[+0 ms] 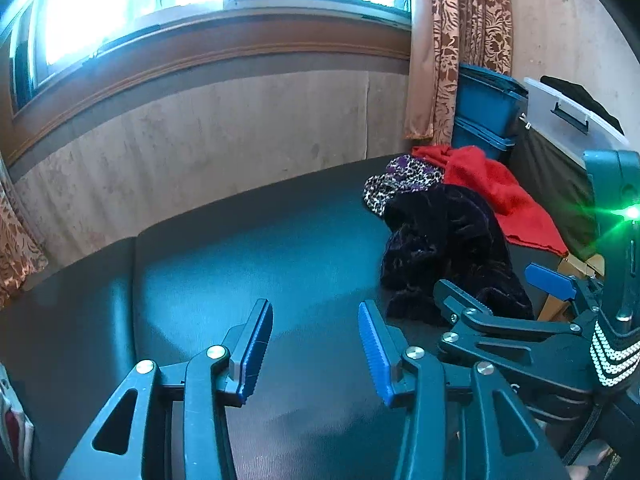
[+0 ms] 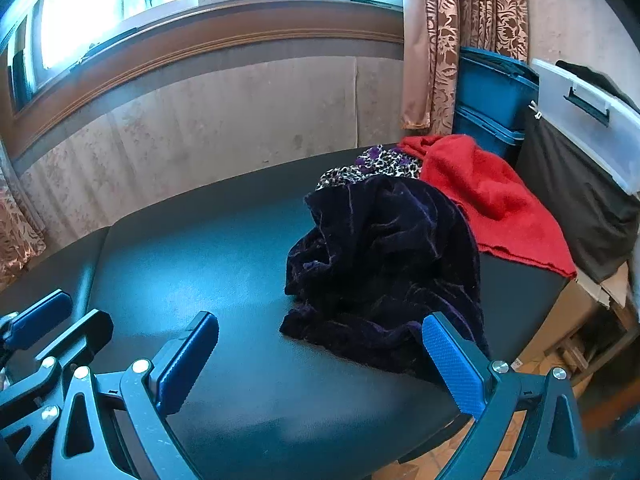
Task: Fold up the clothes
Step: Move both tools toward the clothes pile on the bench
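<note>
We see dark velvet garment [image 2: 384, 264] crumpled near tabletop's [image 2: 224, 248] right edge, leopard-print cloth [image 2: 376, 166] and red cloth [image 2: 492, 196] behind at far right corner. Left gripper [image 1: 316, 348] jaws apart, empty; right gripper [image 2: 320, 364] jaws wide apart, empty.

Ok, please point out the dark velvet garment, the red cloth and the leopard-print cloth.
dark velvet garment [image 2: 384, 264], right wrist view, on its crumpled middle.
red cloth [image 2: 496, 196], right wrist view, on its flat middle.
leopard-print cloth [image 1: 404, 180], left wrist view, on its patterned top.

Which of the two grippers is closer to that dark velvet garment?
The right gripper: the dark velvet garment lies just past its open fingers. The left gripper is open too, farther off to the garment's left.
</note>
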A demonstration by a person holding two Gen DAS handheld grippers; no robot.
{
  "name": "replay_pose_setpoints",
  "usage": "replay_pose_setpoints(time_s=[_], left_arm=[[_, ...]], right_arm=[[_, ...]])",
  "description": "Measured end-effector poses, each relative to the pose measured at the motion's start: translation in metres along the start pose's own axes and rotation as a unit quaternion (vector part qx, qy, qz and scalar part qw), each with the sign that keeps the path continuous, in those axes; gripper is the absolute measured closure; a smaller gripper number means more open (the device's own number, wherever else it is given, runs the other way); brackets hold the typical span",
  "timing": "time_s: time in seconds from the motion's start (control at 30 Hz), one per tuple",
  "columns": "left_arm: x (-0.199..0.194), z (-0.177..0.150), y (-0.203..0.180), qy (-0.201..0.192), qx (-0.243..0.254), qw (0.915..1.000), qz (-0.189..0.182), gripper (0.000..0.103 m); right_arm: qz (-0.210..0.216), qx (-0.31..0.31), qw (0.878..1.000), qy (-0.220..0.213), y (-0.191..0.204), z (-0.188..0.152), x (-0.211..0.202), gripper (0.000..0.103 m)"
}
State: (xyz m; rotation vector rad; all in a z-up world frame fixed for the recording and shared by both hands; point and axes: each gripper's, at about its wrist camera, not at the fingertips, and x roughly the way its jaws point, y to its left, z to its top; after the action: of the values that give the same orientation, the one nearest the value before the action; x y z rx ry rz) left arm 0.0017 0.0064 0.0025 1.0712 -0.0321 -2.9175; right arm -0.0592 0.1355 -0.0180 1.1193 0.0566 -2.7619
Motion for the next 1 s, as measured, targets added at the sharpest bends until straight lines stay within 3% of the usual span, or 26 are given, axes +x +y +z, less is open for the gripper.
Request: replay_pose_setpoints(time_s=[0.1, 0.53, 0.73, 0.83, 0.93, 1.0], left_arm=[[0.006, -0.006, 0.007, 0.012, -0.014, 0.9998, -0.011, 0.056], [0.06, -0.059, 0.041, 0.099, -0.049, 0.9924, 0.053, 0.054], [0.086, -0.096, 0.068, 0.147, -0.088, 0.9846, 0.035, 0.054], [0.096, -0.111, 0.08, 0.168, -0.107, 0.9795, 0.024, 0.054], [0.093, -0.118, 0.082, 0.15, -0.099, 0.9836, 0.013, 0.048], [0.092, -0.121, 0.081, 0.139, -0.093, 0.986, 0.008, 0.032]], right_arm=[[0.018, 0.007, 1.0, 0.014, -0.003, -0.006, 0.004, 0.0], [0.093, 0.036, 0.992, 0.074, -0.014, -0.032, 0.022, 0.0], [0.112, 0.058, 0.992, 0.027, -0.042, -0.036, 0.013, 0.0], [0.105, 0.05, 0.992, 0.039, -0.057, -0.02, 0.021, 0.0], [0.099, 0.068, 0.992, 0.028, -0.074, -0.012, 0.019, 0.0], [0.096, 0.084, 0.992, 0.009, -0.086, -0.009, 0.016, 0.0]])
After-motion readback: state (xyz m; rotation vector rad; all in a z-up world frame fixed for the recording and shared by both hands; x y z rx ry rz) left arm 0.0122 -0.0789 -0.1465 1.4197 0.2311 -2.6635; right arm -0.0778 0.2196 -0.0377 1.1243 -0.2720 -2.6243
